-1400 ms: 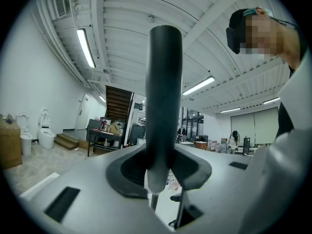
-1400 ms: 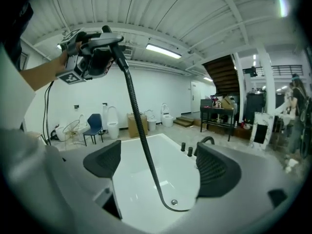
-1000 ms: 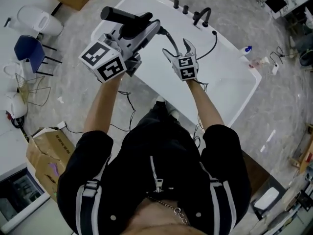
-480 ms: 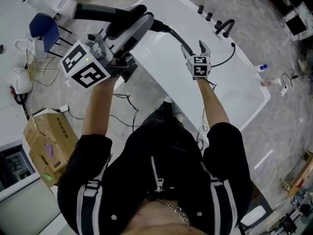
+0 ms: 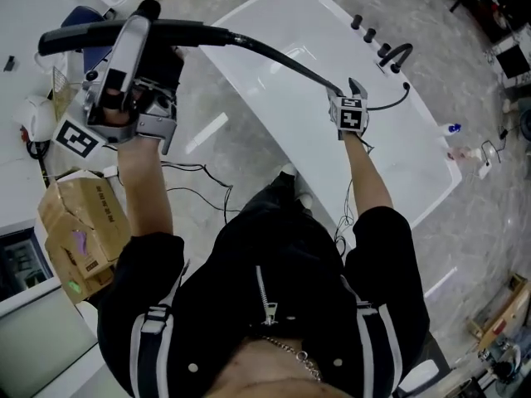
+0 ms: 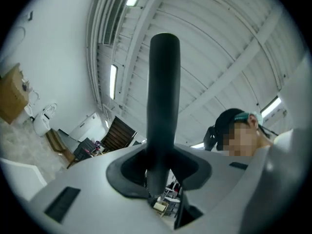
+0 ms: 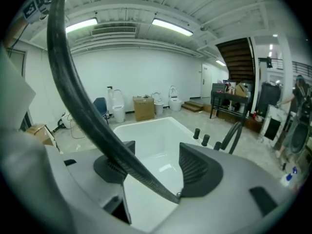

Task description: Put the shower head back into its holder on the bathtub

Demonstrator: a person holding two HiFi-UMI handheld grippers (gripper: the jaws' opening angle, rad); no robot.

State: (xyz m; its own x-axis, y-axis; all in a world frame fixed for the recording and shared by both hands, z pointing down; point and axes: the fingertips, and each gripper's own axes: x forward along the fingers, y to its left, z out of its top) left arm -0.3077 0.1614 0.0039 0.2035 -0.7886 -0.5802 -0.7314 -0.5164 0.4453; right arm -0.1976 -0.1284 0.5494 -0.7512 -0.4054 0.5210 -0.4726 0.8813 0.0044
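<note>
My left gripper (image 5: 143, 25) is raised at the upper left, shut on the black shower head (image 5: 108, 33). In the left gripper view the shower head (image 6: 163, 91) stands up from between the pads toward the ceiling. Its black hose (image 5: 282, 60) runs right to my right gripper (image 5: 350, 88) over the white bathtub (image 5: 282, 15). In the right gripper view the hose (image 7: 83, 116) slants across the gap of the right gripper (image 7: 156, 162). These jaws have just been closing and still stand apart, with the hose leaning on the left pad (image 7: 113, 161). Past the gripper the hose curves to the tub deck by the black faucet (image 5: 397, 55).
Two black knobs (image 5: 363, 27) stand beside the faucet. On the floor at left are a cardboard box (image 5: 79, 222), a blue chair (image 5: 83, 15) and loose cables (image 5: 199, 193). A small bottle (image 5: 450, 128) sits by the tub's right corner. A staircase (image 7: 239, 57) rises beyond the tub.
My left gripper swung up and to the left with the shower head, drawing the hose out. My right gripper shifted right over the tub and its jaws narrowed around the hose.
</note>
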